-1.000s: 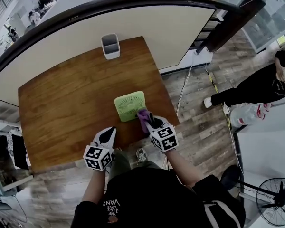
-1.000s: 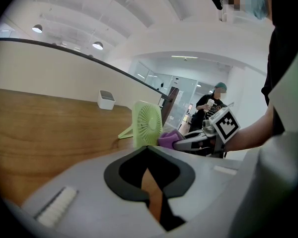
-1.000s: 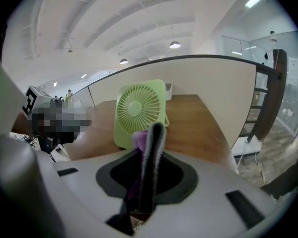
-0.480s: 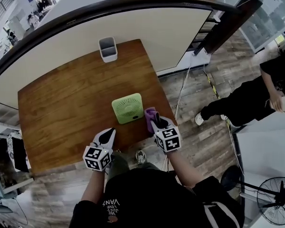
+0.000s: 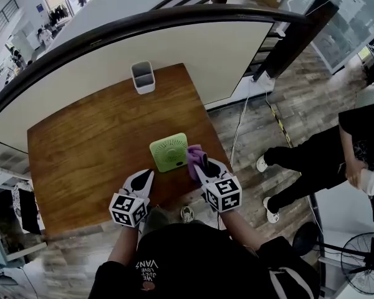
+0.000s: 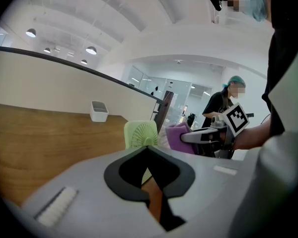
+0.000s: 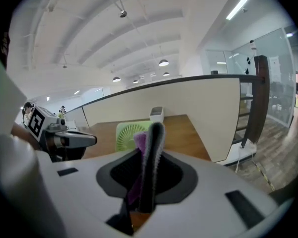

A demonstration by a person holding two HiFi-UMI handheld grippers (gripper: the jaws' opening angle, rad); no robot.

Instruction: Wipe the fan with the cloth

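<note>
One square pale-green fan (image 5: 168, 152) stands beside purple cloth (image 5: 195, 154).

White print (image 5: 147, 270) is spotted upside down on the black shirt (image 5: 187, 254) in the head view: "VANS" and "LOVE" are read; the rest cannot be made out.

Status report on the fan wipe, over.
Left gripper shut, empty, near the table's front edge. Right gripper shut on the purple cloth, beside the green fan. Fan upright, nothing blocking it; white bin far back.
</note>
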